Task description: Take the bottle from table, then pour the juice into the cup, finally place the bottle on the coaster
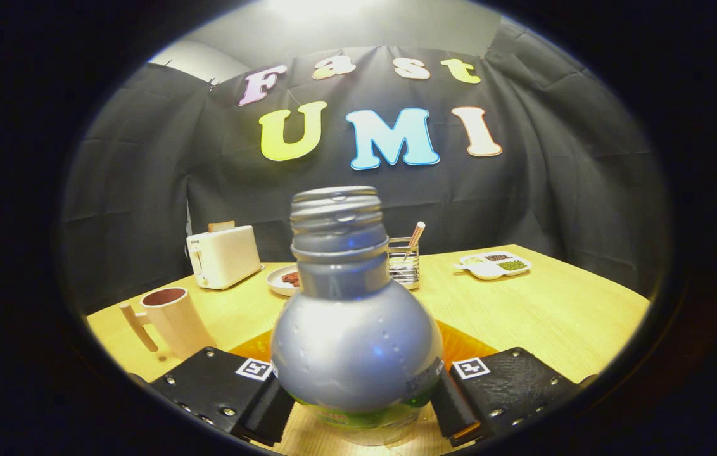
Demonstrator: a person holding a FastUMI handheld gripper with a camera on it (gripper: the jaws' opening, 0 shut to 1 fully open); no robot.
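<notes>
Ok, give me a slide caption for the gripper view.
Hand-held gripper shut on the upright bottle over the orange coaster, cup beside it on the table.

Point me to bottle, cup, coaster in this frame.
bottle (pixel 356 342), gripper view, on its rounded silver shoulder, between the tool's fingers.
cup (pixel 176 320), gripper view, on its side wall, handle side.
coaster (pixel 460 347), gripper view, on the orange part beside the bottle.

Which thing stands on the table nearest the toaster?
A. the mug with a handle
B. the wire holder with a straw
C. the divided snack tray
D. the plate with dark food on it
D: the plate sits just beside the toaster, while the gripper has its fingers pressed on the bottle on both sides.
</notes>
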